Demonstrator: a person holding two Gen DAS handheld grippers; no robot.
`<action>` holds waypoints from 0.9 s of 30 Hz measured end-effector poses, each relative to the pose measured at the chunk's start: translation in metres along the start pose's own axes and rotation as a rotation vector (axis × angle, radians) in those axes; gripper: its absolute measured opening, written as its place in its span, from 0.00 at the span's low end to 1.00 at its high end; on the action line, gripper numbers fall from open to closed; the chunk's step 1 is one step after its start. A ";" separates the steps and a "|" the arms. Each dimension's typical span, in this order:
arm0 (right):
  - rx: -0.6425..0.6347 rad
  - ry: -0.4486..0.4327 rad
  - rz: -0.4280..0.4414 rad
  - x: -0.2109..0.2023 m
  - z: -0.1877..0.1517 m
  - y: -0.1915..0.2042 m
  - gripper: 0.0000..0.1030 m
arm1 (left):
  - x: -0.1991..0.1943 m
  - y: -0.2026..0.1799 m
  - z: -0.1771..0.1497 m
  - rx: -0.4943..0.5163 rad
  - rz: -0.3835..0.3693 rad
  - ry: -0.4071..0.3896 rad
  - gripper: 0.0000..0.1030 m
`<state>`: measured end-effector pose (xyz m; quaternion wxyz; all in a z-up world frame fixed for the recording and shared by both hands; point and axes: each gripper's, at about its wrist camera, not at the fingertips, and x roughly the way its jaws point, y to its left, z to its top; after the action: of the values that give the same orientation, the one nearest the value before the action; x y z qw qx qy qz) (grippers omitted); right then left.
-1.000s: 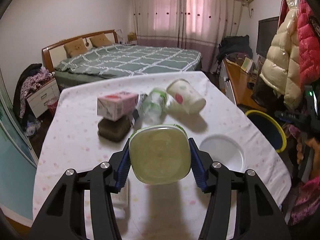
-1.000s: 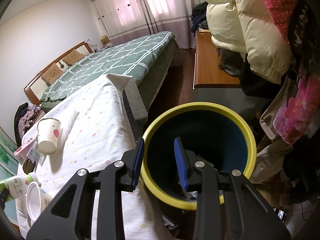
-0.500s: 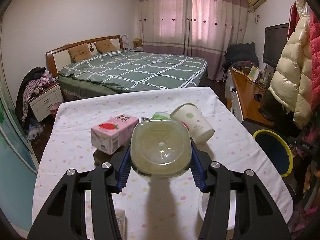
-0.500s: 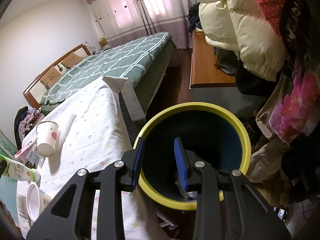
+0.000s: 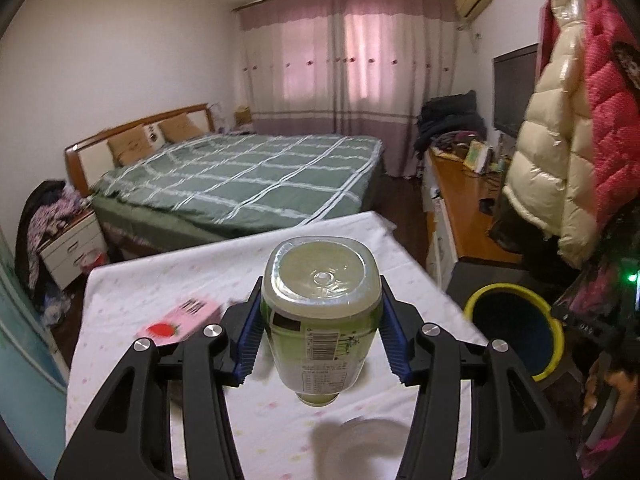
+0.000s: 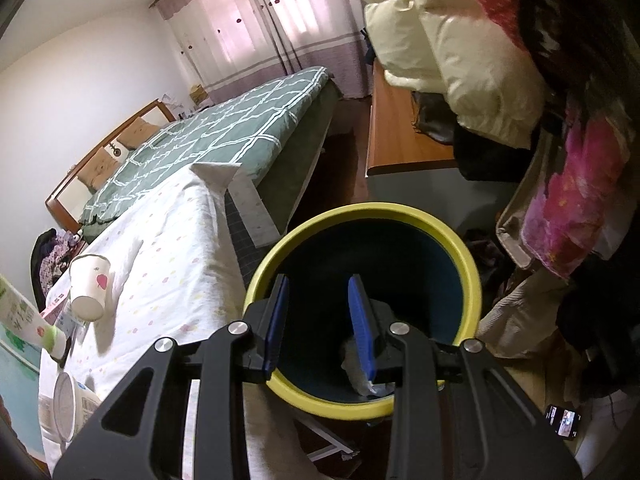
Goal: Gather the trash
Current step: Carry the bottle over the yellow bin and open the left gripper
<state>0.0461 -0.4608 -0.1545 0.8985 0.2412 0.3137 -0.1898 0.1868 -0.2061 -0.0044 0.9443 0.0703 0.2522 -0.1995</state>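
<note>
Left wrist view: pink carton lies on the floral tablecloth at left. At centre the left gripper clamps a green plastic bottle by its sides, base toward the camera, lifted above the cloth. Yellow-rimmed bin sits beyond the table's right edge.

Right wrist view: paper cup lies tipped on the cloth at left, a white tub nearer the camera. Right gripper hangs over the bin, jaws narrowly apart with nothing between them. Crumpled white trash lies in the bin.
</note>
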 end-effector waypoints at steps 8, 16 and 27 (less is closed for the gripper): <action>0.037 -0.005 -0.019 -0.006 -0.005 -0.031 0.29 | 0.007 -0.074 0.023 0.034 -0.151 -0.013 0.50; 0.077 0.002 -0.045 -0.011 -0.013 -0.066 0.29 | 0.028 -0.158 0.027 0.064 -0.276 0.020 0.50; 0.109 -0.001 -0.065 -0.021 -0.017 -0.097 0.34 | 0.087 -0.253 -0.007 0.114 -0.359 0.140 0.50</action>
<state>-0.0251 -0.5261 -0.1829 0.8777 0.2794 0.3099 -0.2357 0.1485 -0.4650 -0.0626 0.8680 0.0913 0.3143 -0.3735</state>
